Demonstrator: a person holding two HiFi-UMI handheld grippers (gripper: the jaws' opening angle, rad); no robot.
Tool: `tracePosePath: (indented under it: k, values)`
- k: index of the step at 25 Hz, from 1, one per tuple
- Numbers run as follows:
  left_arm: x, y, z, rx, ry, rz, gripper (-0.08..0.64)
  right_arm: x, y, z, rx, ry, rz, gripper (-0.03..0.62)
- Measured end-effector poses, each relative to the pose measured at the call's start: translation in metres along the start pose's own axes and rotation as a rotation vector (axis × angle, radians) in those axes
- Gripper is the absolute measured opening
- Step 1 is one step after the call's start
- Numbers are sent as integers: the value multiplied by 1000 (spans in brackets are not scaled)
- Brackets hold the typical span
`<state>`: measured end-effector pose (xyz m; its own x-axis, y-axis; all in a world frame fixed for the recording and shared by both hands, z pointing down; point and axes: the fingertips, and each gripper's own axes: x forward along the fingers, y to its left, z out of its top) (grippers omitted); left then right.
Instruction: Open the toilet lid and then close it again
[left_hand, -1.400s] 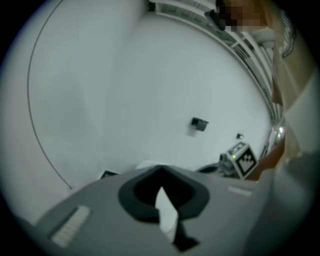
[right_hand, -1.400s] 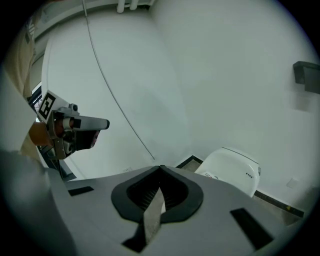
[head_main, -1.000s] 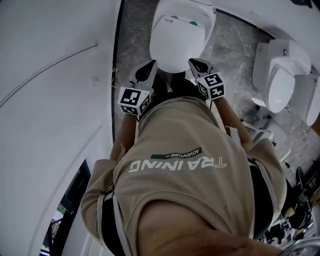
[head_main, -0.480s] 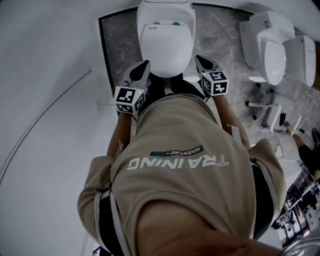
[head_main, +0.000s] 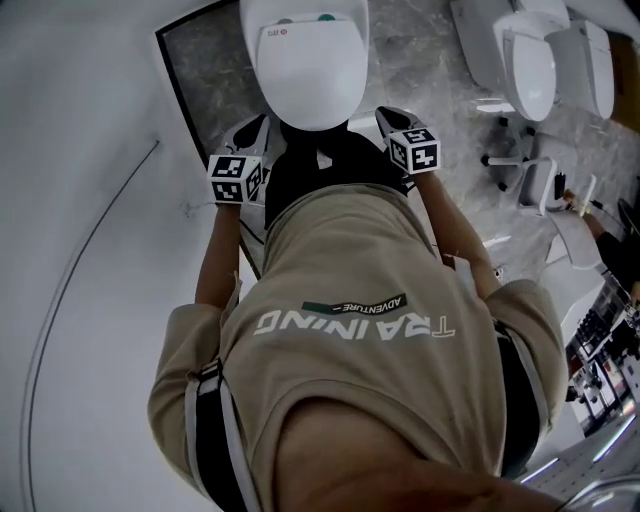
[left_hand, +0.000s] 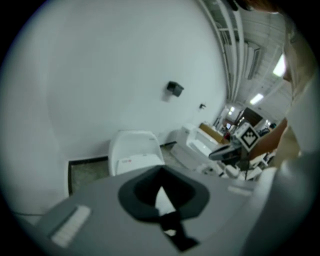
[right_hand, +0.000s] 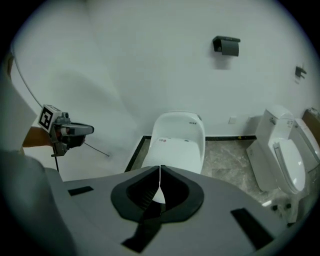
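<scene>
White toilet lid (head_main: 308, 75) down, ahead of left gripper (head_main: 254, 126), right gripper (head_main: 386, 114) jaws.

Toilet (head_main: 305, 70) against the wall (right_hand: 125, 65), between left tongs (head_main: 252, 125) and right tongs (head_main: 386, 113); 2 other toilets (head_main: 530, 65) farther right.

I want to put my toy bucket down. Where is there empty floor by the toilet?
Widest bare patch: grey marble floor between the closed white oval toilet and the white toilets on the right. A narrow strip lies between toilet and white surface. It gets crowded past those toilets.
</scene>
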<state>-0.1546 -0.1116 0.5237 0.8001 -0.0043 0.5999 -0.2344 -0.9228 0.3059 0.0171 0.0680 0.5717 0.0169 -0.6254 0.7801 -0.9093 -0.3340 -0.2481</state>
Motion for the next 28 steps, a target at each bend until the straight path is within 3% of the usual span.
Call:
tracePosePath:
  k: [5,11,14,17,21,25,28]
  values:
    - [43,23,-61,-77,118,10,0,40,-12,-40,39,69,75,15]
    - [89,60,-123,-138,248,156,0,93,-34,-79,3,167,117,15]
    - [109,74,-160,-208,336,217,0,119,-42,-102,-24,251,111,15]
    - [128,75,-192,-307,394,217,0,137,-40,-118,4,289,154,15]
    - [155,77,-231,-372,469,213,0,156,-47,-139,24,314,192,15]
    - [170,88,-260,-437,482,229,0,175,-59,-180,57,373,232,15]
    - [179,91,-276,-470,470,180,2,191,-73,-205,65,419,244,17]
